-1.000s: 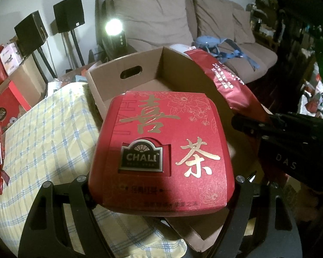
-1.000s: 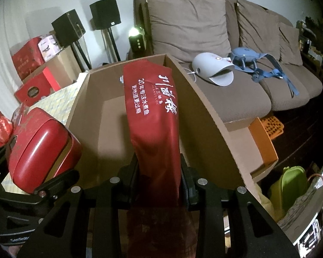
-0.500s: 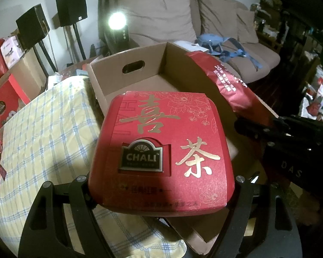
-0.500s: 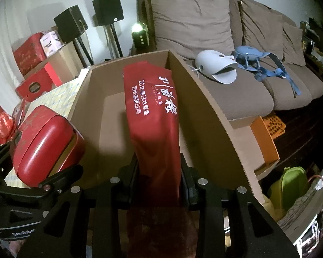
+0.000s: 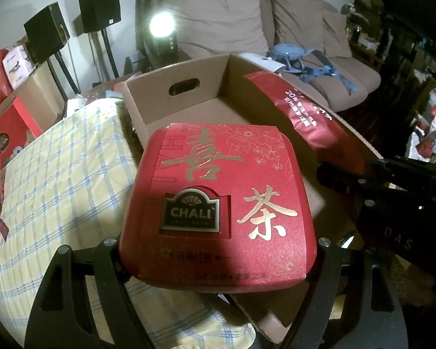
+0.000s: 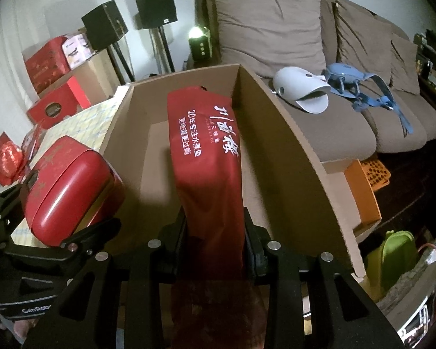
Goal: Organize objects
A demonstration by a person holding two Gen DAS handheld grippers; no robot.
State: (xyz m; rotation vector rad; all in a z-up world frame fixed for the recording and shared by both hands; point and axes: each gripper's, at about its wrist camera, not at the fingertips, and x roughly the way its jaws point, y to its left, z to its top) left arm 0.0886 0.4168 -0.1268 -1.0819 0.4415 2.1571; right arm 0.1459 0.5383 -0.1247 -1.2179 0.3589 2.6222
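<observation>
My left gripper (image 5: 218, 250) is shut on a red CHALI tea box (image 5: 218, 203) with gold characters, held above the near left corner of an open cardboard box (image 5: 186, 87). The same tea box (image 6: 69, 192) and left gripper (image 6: 58, 232) show at the lower left of the right wrist view. My right gripper (image 6: 215, 232) is shut on a tall red foil pouch (image 6: 206, 145) with white print, which leans over the cardboard box (image 6: 290, 145). That pouch (image 5: 305, 116) and the right gripper (image 5: 378, 180) appear at the right of the left wrist view.
A yellow checked cloth (image 5: 58, 174) covers the surface left of the box. Red gift boxes (image 6: 58, 101) and two black speakers (image 6: 130, 20) on stands stand behind. A brown sofa (image 6: 334, 101) holds a white device (image 6: 299, 93) and a blue strap. An orange crate (image 6: 372, 171) sits on the floor.
</observation>
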